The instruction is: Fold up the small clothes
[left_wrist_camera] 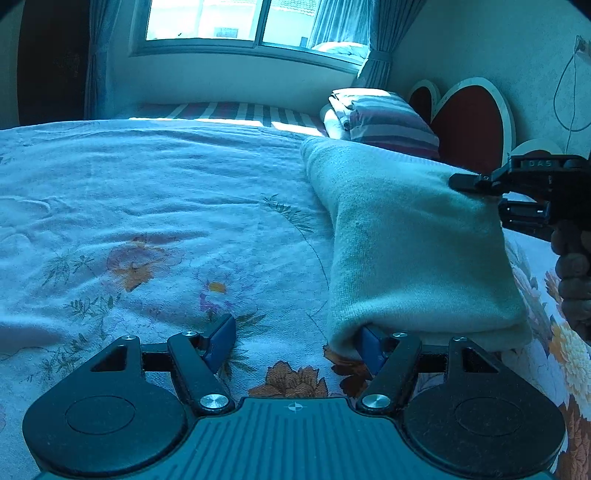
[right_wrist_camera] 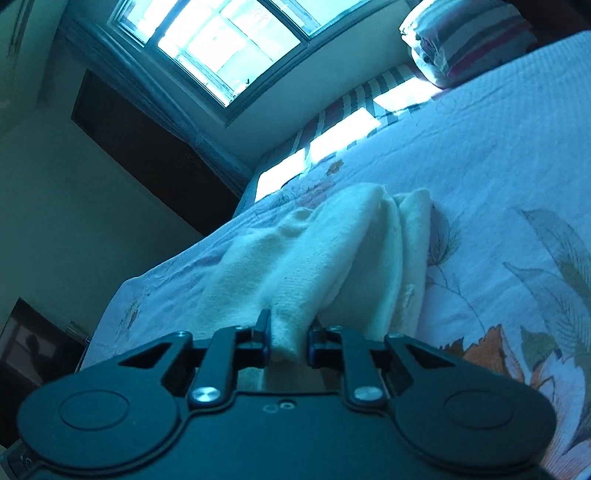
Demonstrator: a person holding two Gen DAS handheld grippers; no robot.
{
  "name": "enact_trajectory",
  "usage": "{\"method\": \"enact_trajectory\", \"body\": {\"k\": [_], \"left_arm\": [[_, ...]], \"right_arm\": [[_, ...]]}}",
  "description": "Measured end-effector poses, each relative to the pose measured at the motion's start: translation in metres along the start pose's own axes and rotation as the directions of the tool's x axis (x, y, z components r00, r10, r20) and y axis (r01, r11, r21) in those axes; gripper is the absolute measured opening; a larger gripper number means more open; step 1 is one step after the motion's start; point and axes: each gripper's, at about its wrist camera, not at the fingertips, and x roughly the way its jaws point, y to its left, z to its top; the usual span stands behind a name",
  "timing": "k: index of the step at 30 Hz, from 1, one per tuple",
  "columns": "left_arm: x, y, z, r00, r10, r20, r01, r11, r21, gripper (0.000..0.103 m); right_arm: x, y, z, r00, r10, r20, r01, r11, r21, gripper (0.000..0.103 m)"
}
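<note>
A pale knitted garment (left_wrist_camera: 413,251) lies folded in a long band on the right of the floral bedspread (left_wrist_camera: 147,206). My left gripper (left_wrist_camera: 295,343) is open above the bedspread. Its right blue pad (left_wrist_camera: 369,349) sits under the garment's near corner, and its left pad (left_wrist_camera: 221,339) is bare. My right gripper (left_wrist_camera: 476,184) comes in from the right and holds the garment's far right edge. In the right wrist view my right gripper (right_wrist_camera: 290,341) is shut on a bunched fold of the garment (right_wrist_camera: 314,251), which stretches away in layers over the bed.
A striped pillow and folded bedding (left_wrist_camera: 380,118) lie at the head of the bed by a red heart-shaped headboard (left_wrist_camera: 469,122). A window (left_wrist_camera: 229,22) with curtains is behind. A person's hand (left_wrist_camera: 576,273) holds the right gripper's handle.
</note>
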Motion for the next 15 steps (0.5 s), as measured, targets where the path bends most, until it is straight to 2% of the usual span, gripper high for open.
{"method": "enact_trajectory", "body": {"k": [3,6,8,10,15], "left_arm": [[-0.001,-0.003,-0.001,1.0,0.001,-0.005,-0.001,1.0,0.011,0.068],[0.0,-0.004,-0.002,1.0,0.005,-0.01,-0.005,1.0,0.02,0.068],[-0.001,-0.003,-0.001,1.0,0.003,-0.014,-0.002,1.0,0.018,0.068],[-0.003,-0.002,-0.002,1.0,0.006,-0.011,-0.005,1.0,0.022,0.068],[-0.016,0.002,-0.009,1.0,0.003,-0.011,-0.003,0.998,0.059,0.068]], "right_arm": [[-0.021,0.014,-0.001,0.999,-0.009,0.04,0.011,0.999,-0.052,0.018],[-0.001,-0.01,-0.005,0.989,-0.136,-0.06,0.136,0.991,-0.001,0.018],[0.005,-0.025,-0.008,0.994,-0.09,-0.065,0.095,0.992,0.08,0.017],[0.0,-0.022,-0.007,0.993,-0.093,-0.071,0.101,0.988,0.118,0.018],[-0.002,-0.022,-0.017,0.993,-0.094,-0.069,0.101,0.989,0.109,0.017]]}}
